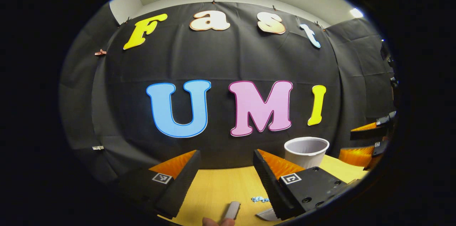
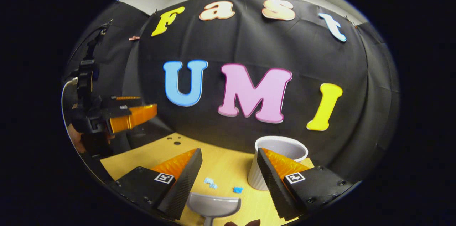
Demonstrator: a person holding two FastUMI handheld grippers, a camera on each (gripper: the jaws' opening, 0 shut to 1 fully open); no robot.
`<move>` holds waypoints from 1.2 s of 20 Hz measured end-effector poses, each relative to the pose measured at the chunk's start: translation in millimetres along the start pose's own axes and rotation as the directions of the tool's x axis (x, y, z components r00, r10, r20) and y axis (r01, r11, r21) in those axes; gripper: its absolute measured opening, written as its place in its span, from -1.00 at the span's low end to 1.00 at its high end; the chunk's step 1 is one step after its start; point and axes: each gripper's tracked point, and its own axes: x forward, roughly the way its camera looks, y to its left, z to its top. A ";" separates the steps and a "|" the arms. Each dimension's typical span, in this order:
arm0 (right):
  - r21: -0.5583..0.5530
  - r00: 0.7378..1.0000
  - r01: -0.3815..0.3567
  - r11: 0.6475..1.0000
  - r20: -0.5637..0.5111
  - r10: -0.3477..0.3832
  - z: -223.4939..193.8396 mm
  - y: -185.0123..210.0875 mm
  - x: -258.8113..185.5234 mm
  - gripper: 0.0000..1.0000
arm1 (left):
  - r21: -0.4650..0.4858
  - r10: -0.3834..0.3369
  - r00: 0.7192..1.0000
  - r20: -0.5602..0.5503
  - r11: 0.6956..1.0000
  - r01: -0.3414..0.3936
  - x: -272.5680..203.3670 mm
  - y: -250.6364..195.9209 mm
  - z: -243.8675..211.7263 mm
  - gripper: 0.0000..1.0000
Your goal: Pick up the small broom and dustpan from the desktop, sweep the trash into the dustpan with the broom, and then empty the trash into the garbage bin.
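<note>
Task barely begun: both grippers, left gripper (image 1: 226,179) and right gripper (image 2: 229,179), hover jaws apart and empty over the worktop (image 2: 228,169), dustpan (image 2: 213,205) and broom handle (image 1: 232,210) near, blue trash (image 2: 211,182) unswept, bin (image 2: 279,162) far right

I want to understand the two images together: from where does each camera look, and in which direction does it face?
Left gripper view: rides on the left gripper, facing the booth wall over the yellow wooden desktop; own open fingers below, the right gripper at the right edge.
Right gripper view: rides on the right gripper, facing the same wall; own open fingers, grey plastic dustpan below.
Both share the white ribbed garbage bin and blue trash scraps.
</note>
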 end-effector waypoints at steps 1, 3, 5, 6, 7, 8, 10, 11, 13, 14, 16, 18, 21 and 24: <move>-0.008 0.999 -0.007 1.000 -0.052 0.007 -16.3 1.7 -5.0 0.94 | 0.002 -0.003 1.000 -0.007 1.000 0.003 -1.1 0.4 -6.1 0.89; -0.014 0.988 -0.025 1.000 -0.152 0.023 -50.8 7.6 -13.1 0.94 | 0.012 -0.016 1.000 -0.014 1.000 0.017 -3.5 0.5 -12.4 0.90; 0.001 0.965 -0.046 0.999 -0.259 0.045 -91.0 18.2 -20.5 0.92 | 0.023 -0.030 0.999 -0.026 0.999 0.031 -4.5 -0.1 -23.7 0.89; 0.013 0.950 -0.054 0.998 -0.308 0.055 -110.5 23.1 -23.3 0.92 | 0.022 -0.037 0.999 -0.034 0.999 0.037 -5.4 -0.6 -26.9 0.89; 0.021 0.934 -0.060 0.998 -0.352 0.063 -128.2 28.5 -25.2 0.92 | 0.016 -0.042 0.998 -0.042 0.999 0.043 -5.8 0.9 -32.5 0.89; 0.024 0.916 -0.064 0.998 -0.395 0.068 -146.6 32.9 -28.9 0.92 | 0.009 -0.048 0.998 -0.048 0.999 0.049 -6.4 2.1 -34.7 0.88; 0.033 0.875 -0.066 0.997 -0.478 0.074 -180.2 41.1 -30.6 0.91 | 0.001 -0.054 0.997 -0.051 0.999 0.054 -8.5 7.5 -39.7 0.87; 0.044 0.853 -0.060 0.997 -0.517 0.074 -199.5 44.4 -29.6 0.91 | 0.001 -0.054 0.997 -0.052 0.999 0.054 -9.5 11.9 -43.2 0.87; 0.077 0.800 -0.039 0.996 -0.595 0.077 -232.1 48.7 -32.7 0.91 | 0.004 -0.058 0.997 -0.050 0.998 0.059 -12.2 21.1 -45.5 0.87; 0.089 0.774 -0.019 0.996 -0.629 0.071 -246.3 48.9 -33.3 0.89 | 0.006 -0.057 0.997 -0.049 0.998 0.058 -13.5 26.6 -46.2 0.87; 0.115 0.714 0.028 0.993 -0.697 0.060 -281.6 50.2 -34.3 0.84 | 0.004 -0.060 0.997 -0.049 0.998 0.060 -15.8 37.1 -51.2 0.87; 0.137 0.646 0.073 0.988 -0.761 0.058 -310.8 51.2 -32.5 0.83 | 0.006 -0.065 0.997 -0.049 0.998 0.065 -18.2 47.2 -54.0 0.87; 0.152 0.562 0.113 0.982 -0.824 0.063 -346.7 54.6 -27.1 0.79 | 0.002 -0.075 0.996 -0.053 0.997 0.075 -22.1 64.0 -61.7 0.87; 0.136 0.518 0.132 0.982 -0.854 0.048 -362.2 60.9 -13.4 0.69 | -0.024 -0.087 0.994 -0.062 0.996 0.086 -24.6 78.7 -68.7 0.87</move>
